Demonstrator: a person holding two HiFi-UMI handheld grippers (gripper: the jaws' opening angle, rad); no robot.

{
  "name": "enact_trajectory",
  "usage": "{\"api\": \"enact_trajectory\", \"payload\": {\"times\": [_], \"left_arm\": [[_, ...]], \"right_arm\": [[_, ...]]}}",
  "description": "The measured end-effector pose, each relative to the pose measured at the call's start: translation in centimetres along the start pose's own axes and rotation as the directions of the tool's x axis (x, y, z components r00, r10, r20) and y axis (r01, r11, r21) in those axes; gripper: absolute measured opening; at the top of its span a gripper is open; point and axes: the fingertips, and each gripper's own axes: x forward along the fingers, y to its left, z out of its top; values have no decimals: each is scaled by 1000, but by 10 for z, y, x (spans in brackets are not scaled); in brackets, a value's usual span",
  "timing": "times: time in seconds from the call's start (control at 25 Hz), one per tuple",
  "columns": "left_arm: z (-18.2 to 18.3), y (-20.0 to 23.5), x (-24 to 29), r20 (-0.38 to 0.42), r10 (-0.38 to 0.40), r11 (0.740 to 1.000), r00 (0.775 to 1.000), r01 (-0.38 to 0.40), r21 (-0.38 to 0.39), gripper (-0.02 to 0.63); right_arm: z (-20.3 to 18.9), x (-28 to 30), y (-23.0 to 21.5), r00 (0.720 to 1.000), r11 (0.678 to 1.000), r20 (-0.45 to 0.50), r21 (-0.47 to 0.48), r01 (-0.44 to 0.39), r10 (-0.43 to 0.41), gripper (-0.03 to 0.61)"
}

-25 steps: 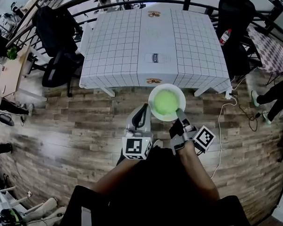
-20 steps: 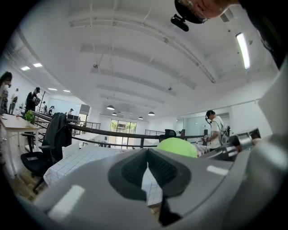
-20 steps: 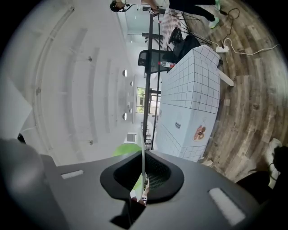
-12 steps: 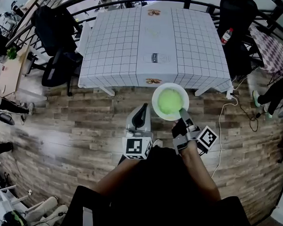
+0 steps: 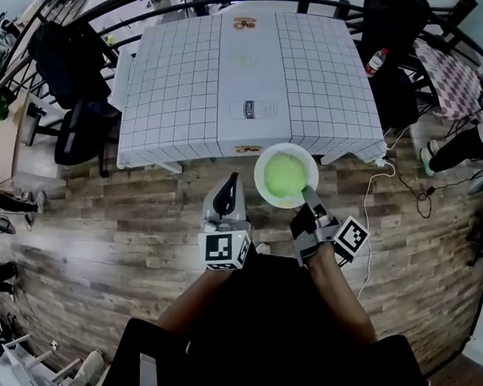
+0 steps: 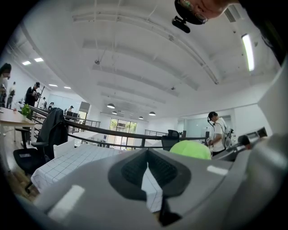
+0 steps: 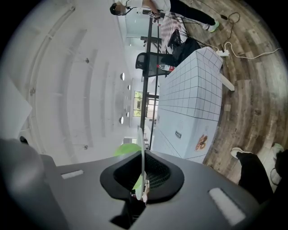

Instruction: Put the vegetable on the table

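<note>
- Green vegetable (image 5: 285, 174), a round, smooth, pale dome, sits mid-plate on a white plate (image 5: 262, 189). The plate is in the air at centre-right of the head view, overlapping the near edge of the table (image 5: 182, 90).
- Right gripper (image 5: 308, 193) is clamped on the plate's lower-right rim. The right gripper view shows the thin rim edge-on between the ribbed dark pads, jaws closed onto it.
- Left gripper (image 5: 228, 184) is just left of the plate and not touching it. Its jaws are drawn together with nothing between them.
- Change over the last second is small: same grip, and the plate stays at about the same spot in frame. The table has slid a bit left and its near edge sits slightly lower. The left gripper has drifted left.
- Likely meaning: this is still the carry phase, approaching the table, with nothing set down yet. The plate looks to be partly over the wood floor (image 5: 104, 222); its height above the tabletop is unclear.
- Materials:
  - Table: draped white cloth with a thin dark grid and a few small printed marks.
  - Floor: grey-brown planks.
  - Plate: thin, glossy, round.
  - Grippers: matte grey plastic with marker cubes.
</note>
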Motion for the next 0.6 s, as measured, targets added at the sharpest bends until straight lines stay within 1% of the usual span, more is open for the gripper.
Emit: {"api": "enact_trajectory", "payload": {"times": [0.08,0.16,0.28,0.4,0.48,0.6], "left_arm": [[-9,0,24,7,-3,1000,1000,3,1,9],[-15,5,46,-11,-6,1000,1000,6,11,9],[-12,19,62,-38,-11,1000,999,12,21,9],[-15,34,80,-38,-17,1000,999,18,16,9],[-9,45,93,-36,-20,1000,999,21,17,9],[15,55,95,-36,-29,999,999,30,16,9]], "right_arm": [[16,16,-7,1000,1000,6,4,-13,13,8],[28,35,-9,1000,1000,10,11,-13,13,9],[32,57,1,1000,1000,21,0,9,-9,8],[37,84,4,999,1000,39,9,-5,5,8],[40,103,12,999,1000,46,8,-12,11,8],[36,109,35,999,1000,42,-4,-5,5,9]]}}
